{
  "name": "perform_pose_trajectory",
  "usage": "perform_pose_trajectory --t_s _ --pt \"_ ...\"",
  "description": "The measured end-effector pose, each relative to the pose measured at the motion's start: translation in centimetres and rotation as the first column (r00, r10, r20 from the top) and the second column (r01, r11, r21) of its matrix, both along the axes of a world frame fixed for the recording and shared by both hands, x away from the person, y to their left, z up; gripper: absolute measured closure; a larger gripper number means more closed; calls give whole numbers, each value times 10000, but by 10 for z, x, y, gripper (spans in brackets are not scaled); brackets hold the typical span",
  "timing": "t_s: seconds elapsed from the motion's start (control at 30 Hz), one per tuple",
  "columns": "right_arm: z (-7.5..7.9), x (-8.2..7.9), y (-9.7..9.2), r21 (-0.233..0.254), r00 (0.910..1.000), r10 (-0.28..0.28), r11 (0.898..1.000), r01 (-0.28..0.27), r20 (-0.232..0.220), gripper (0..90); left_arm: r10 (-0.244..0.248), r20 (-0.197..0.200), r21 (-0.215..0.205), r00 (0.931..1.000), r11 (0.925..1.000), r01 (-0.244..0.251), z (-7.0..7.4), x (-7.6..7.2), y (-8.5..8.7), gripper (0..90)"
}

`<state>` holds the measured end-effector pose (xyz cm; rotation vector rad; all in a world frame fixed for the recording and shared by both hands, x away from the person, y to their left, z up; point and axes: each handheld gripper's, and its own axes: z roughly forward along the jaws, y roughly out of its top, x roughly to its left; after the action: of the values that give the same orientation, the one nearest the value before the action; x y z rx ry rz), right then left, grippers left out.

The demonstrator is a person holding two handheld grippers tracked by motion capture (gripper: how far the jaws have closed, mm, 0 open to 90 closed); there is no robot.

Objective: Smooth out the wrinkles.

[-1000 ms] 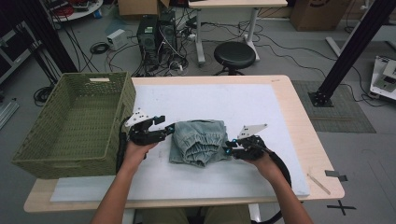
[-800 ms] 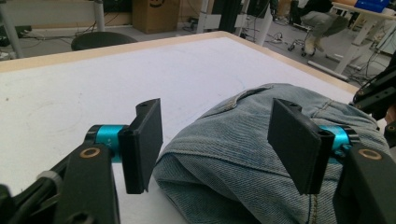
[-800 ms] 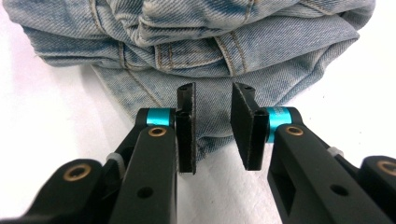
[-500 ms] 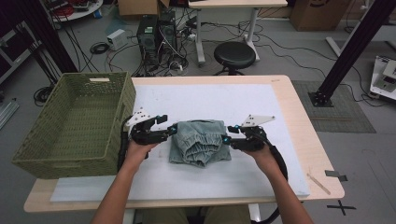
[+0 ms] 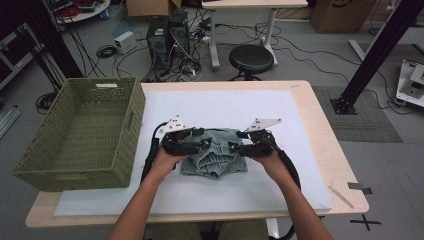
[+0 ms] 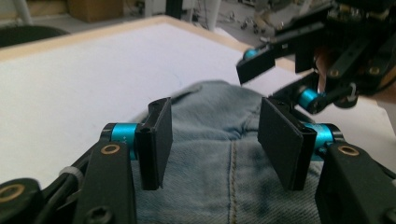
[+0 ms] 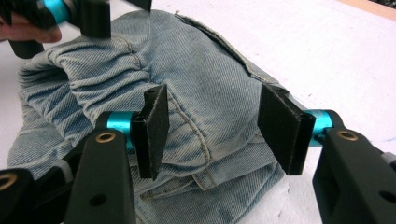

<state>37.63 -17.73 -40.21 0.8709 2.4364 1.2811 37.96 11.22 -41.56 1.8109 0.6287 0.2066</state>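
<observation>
Both grippers, left (image 5: 201, 143) and right (image 5: 235, 146), now stand open over the folded jeans (image 5: 215, 162) at frame centre, the left's jaws just narrowing, the right's just widening off the denim, so a fresh two-sided pickup toward the basket (image 5: 80, 132) seems likely.

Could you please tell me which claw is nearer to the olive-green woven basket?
Left. The left claw hovers over the folded light-blue denim garment's left edge, closer to the olive-green woven basket; the right claw is over the garment's right side, farther away.
</observation>
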Motion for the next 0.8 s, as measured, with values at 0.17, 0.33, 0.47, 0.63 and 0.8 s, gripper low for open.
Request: perform_pose_trajectory --t_s 0.17,0.33,0.47,0.63,0.8 --pt "-2 0 2 -259 9996 213 9994 -218 -187 468 -377 -194 417 9991 9984 385 -8 -4 2 618" --pt "-3 -1 7 -548 9986 494 9972 -504 -206 492 -419 -543 716 9976 9964 458 -12 -7 5 682" --pt "-3 -2 13 -882 9967 796 9928 -808 -170 513 -365 -640 777 9973 9961 414 -16 -10 9 699" --pt "-12 -4 22 -1713 9931 1117 9784 -1160 -344 553 -390 -656 834 9971 9955 445 -21 -12 12 711" --pt "-18 -1 21 -1597 9906 1174 9789 -1273 -703 582 -452 -661 840 9968 9952 507 -23 -13 13 716"
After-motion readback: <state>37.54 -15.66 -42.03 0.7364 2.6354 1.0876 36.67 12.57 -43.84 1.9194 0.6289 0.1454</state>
